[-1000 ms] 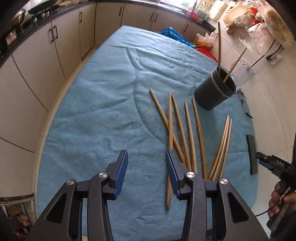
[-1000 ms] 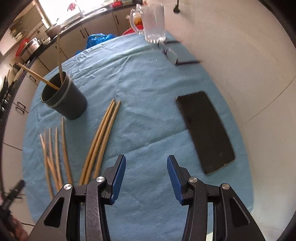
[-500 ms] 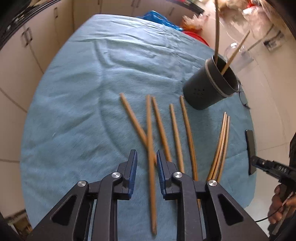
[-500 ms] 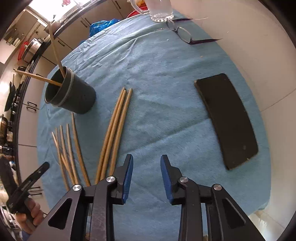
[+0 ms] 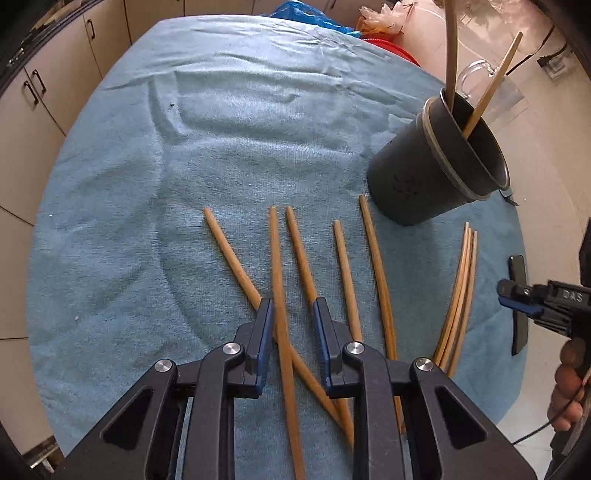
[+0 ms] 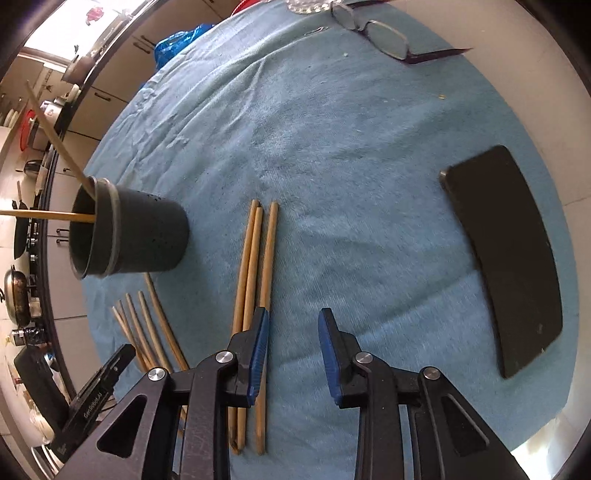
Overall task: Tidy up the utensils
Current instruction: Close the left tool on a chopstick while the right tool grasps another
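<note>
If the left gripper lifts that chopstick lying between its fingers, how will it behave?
The chopstick looks like rigid wood, so probably stiff and light. It crosses another chopstick, which may get nudged. Gripped off-centre by the left gripper, its long thin end may droop or pivot.

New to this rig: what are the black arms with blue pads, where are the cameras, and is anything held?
A person holds two claws, one per side; a camera on each looks along its fingers, giving one picture per claw. On the blue cloth lie loose chopsticks, a dark cup holding two more, a phone and glasses. Both claws have just been closing: the left claw straddles one chopstick without gripping it, the right claw has nothing between its pads.
</note>
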The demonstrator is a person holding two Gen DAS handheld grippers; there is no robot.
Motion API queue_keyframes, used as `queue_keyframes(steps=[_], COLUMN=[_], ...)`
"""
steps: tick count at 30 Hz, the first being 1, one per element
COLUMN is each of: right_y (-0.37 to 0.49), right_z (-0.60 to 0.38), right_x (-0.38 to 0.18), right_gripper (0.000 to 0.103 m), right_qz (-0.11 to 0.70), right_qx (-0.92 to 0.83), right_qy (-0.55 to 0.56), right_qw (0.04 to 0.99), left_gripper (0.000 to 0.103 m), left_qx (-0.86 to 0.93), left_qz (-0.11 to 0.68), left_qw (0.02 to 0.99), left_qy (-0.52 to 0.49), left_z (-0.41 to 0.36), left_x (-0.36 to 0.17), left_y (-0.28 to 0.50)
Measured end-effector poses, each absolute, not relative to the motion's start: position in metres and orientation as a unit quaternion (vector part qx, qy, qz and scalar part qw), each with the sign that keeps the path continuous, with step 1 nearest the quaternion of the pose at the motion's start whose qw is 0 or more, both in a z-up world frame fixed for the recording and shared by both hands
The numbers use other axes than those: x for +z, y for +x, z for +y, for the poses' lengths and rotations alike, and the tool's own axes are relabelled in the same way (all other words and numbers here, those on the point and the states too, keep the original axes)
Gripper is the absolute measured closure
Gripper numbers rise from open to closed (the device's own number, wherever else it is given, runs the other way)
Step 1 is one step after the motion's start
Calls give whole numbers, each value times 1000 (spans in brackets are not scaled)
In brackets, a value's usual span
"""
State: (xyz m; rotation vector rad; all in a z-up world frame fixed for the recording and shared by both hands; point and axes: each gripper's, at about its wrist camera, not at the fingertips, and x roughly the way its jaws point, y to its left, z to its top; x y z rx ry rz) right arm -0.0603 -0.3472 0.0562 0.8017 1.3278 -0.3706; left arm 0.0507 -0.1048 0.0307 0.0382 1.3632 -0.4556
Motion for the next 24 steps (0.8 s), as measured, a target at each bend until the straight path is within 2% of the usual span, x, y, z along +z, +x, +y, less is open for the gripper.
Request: queue_keyframes(steps=[2,5,18,24], right_y=[-54,-46,-37,-35], right_z=[-348,-347,-347,-346], right_x=[53,49,42,39], right_gripper=[73,73,73,75], right_qz=[600,604,609,605], right_qx=[-173,-177,-180,-178], right_qy=[355,348,351,354], right_qw=[696,695,688,690], left_gripper=[85,97,95,96], left_qx=[-208,-211,-203,-199], left_qz=[625,629,626,600], left_qw=[752,748,752,774], left_qy=[18,20,30,28], left_z=[-106,-110,-114,-111], left_x=[29,24,16,18], left_y=[53,57,58,48])
